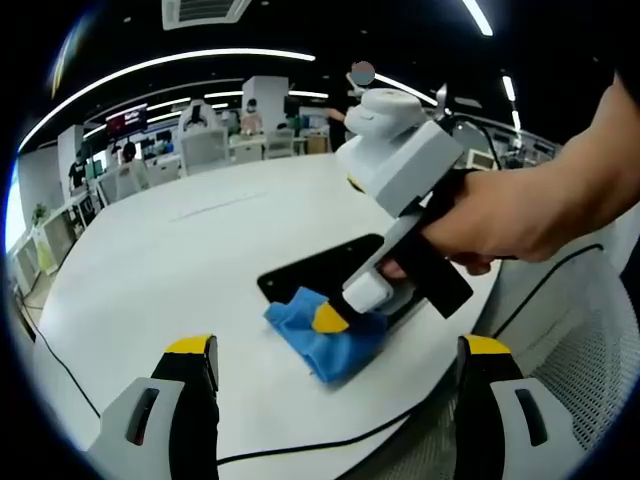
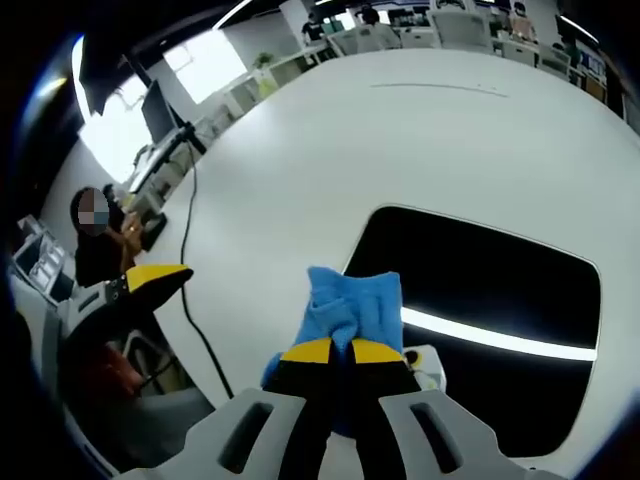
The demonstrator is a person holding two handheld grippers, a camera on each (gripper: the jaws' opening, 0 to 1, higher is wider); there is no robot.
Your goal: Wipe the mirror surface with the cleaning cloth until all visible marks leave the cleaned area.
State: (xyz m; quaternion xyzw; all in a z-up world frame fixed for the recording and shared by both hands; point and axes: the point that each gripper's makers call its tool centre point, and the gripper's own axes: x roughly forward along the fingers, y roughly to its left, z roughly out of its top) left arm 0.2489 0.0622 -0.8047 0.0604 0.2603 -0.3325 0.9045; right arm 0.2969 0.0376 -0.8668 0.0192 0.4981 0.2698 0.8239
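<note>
Right fingers: the right gripper is pinching the blue cleaning cloth, and its yellow-tipped jaws are standing almost together with a fold of the cloth between them.
Left fingers: the left gripper is staying wide apart and is holding nothing; it is hovering above the white table, near the edge.
Cloth: it is lying bunched at the near edge of the mirror, partly on the dark glass and partly on the table, as the left gripper view is also showing.
Mirror: it is lying flat on the table, a dark rounded rectangle that is reflecting a ceiling light strip; I cannot tell from these views whether marks are remaining on it.
Hand: a person's hand is gripping the handle of the right gripper.
Step in hand: the wipe seems to be going on at the near edge of the mirror, with most of the glass not under the cloth.
Risk: the cloth is bunched, so only a small patch is touching the glass and streaks could stay.
Risk: the mirror is lying free, so a strong push could slide it toward the table edge.
Risk: the thin pinch could be losing the cloth during a long stroke.
</note>
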